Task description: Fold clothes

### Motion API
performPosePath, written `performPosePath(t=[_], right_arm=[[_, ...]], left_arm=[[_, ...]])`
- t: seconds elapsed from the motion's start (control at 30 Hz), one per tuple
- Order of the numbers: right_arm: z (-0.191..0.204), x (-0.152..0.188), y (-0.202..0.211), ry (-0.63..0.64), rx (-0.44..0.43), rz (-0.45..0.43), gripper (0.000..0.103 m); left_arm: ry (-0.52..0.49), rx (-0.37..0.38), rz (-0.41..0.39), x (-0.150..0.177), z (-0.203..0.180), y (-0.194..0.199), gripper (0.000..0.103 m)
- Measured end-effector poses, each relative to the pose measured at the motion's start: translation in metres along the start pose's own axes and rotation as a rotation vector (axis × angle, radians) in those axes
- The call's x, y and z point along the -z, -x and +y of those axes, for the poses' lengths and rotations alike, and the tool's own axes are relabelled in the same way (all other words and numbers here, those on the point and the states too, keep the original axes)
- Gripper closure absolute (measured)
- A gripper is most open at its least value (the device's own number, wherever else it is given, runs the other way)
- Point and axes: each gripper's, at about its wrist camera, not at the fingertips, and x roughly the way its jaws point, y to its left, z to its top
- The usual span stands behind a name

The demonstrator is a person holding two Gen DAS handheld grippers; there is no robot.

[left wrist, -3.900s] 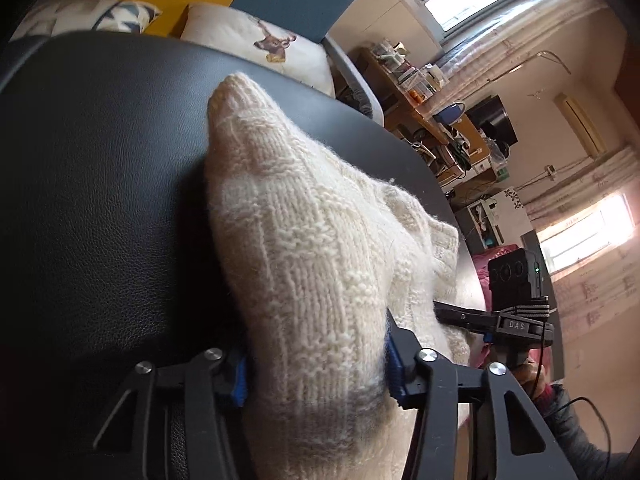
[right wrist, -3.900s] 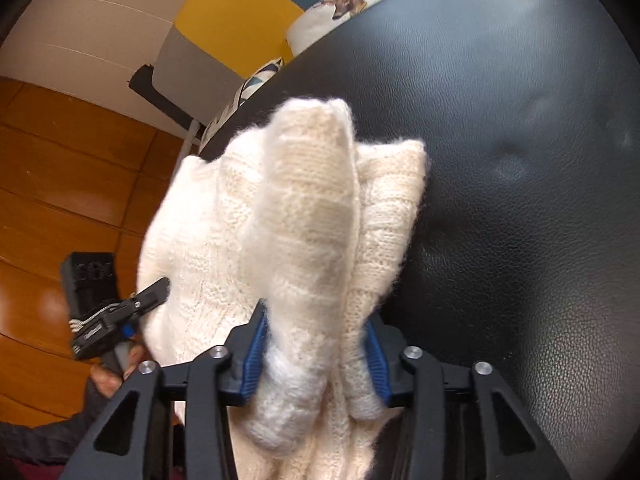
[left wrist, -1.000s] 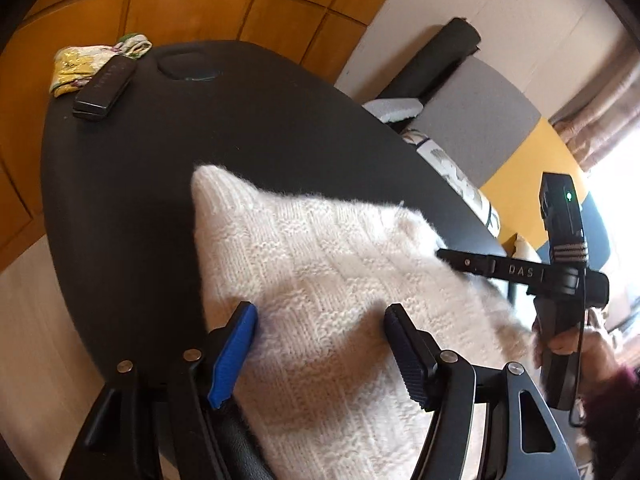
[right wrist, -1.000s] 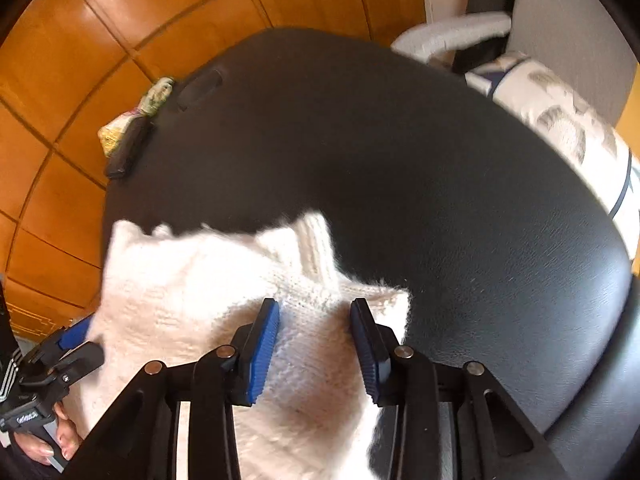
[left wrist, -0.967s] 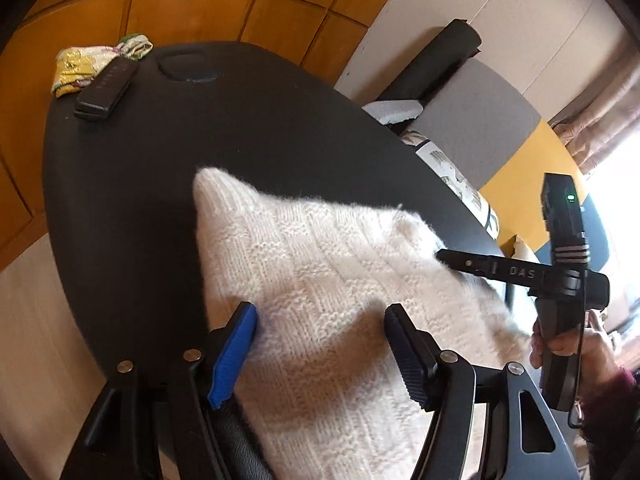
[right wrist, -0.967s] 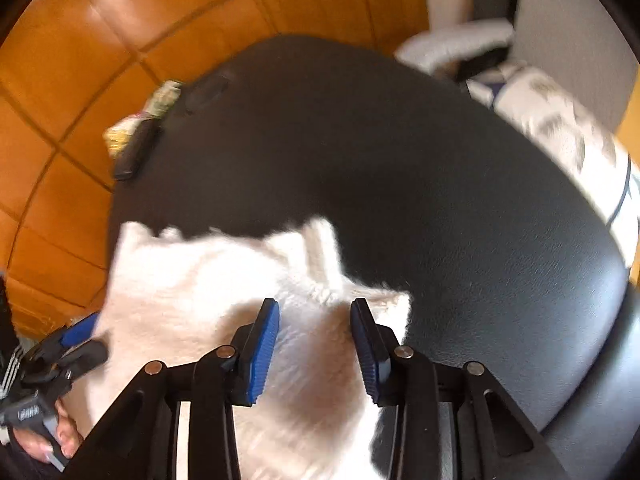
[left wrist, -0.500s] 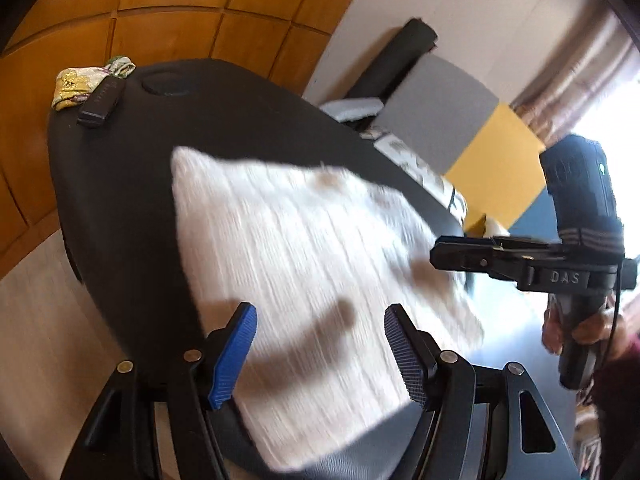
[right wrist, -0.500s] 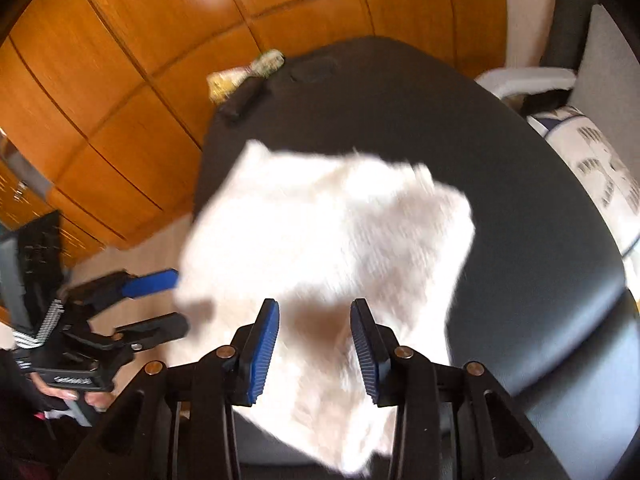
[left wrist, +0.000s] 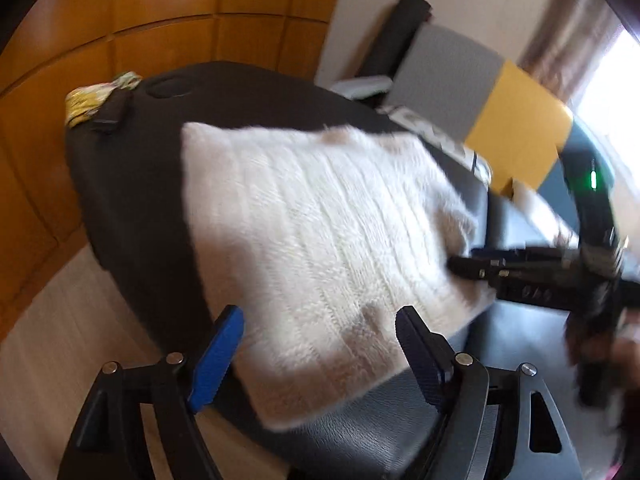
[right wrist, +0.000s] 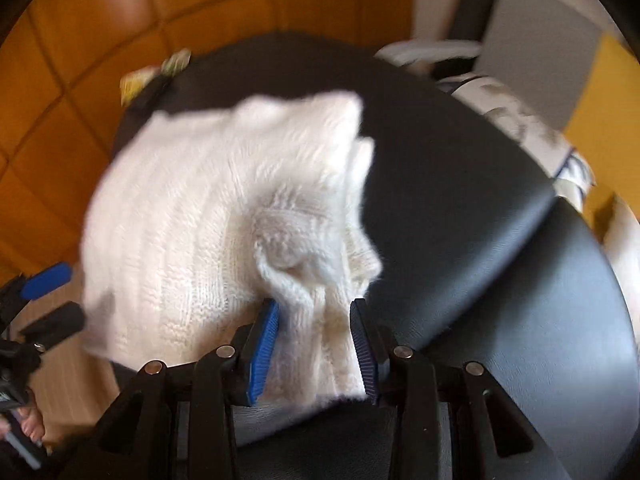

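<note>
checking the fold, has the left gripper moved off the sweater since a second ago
Yes. The left gripper has backed toward the near edge of the black table; its opening jaws hang over the white sweater's corner.

sweater [left wrist: 320, 240]: folded, on black table [left wrist: 132, 208] | left gripper [left wrist: 320, 344]: opening, empty

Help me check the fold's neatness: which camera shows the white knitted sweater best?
The left wrist view: the folded white knitted sweater lies whole and flat on the black leather table. The right wrist view shows it blurrier, with a bunched edge between the right tongs.
</note>
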Motion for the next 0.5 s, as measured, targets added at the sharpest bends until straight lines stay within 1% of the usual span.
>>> performPosePath(t=[0.03,0.07,0.13,0.17,0.23,0.33,0.4,0.5], right_arm=[[0.003,0.003,0.012,-0.019,0.002,-0.043,0.067],[0.005,0.007,0.025,-0.040,-0.012,-0.080,0.067],[0.013,0.013,0.049,-0.077,-0.035,-0.144,0.065],[0.016,0.017,0.061,-0.087,-0.036,-0.172,0.065],[0.020,0.025,0.084,-0.099,-0.035,-0.222,0.065],[0.033,0.033,0.098,-0.139,-0.030,-0.255,0.065],[0.036,0.036,0.106,-0.159,-0.037,-0.256,0.064],[0.046,0.036,0.113,-0.142,-0.034,-0.250,0.064]], left_arm=[[0.012,-0.007,-0.017,-0.002,0.003,0.010,0.022],[-0.006,-0.034,-0.042,-0.003,0.002,0.022,0.020],[-0.034,-0.101,-0.109,-0.005,0.002,0.045,0.010],[-0.046,-0.120,-0.125,-0.006,0.000,0.053,0.006],[-0.061,-0.162,-0.152,-0.009,-0.003,0.067,0.005],[-0.057,-0.220,-0.169,-0.010,-0.008,0.081,0.003],[-0.048,-0.184,-0.183,-0.013,-0.011,0.088,0.003],[-0.006,-0.164,-0.226,-0.016,-0.014,0.105,0.003]])
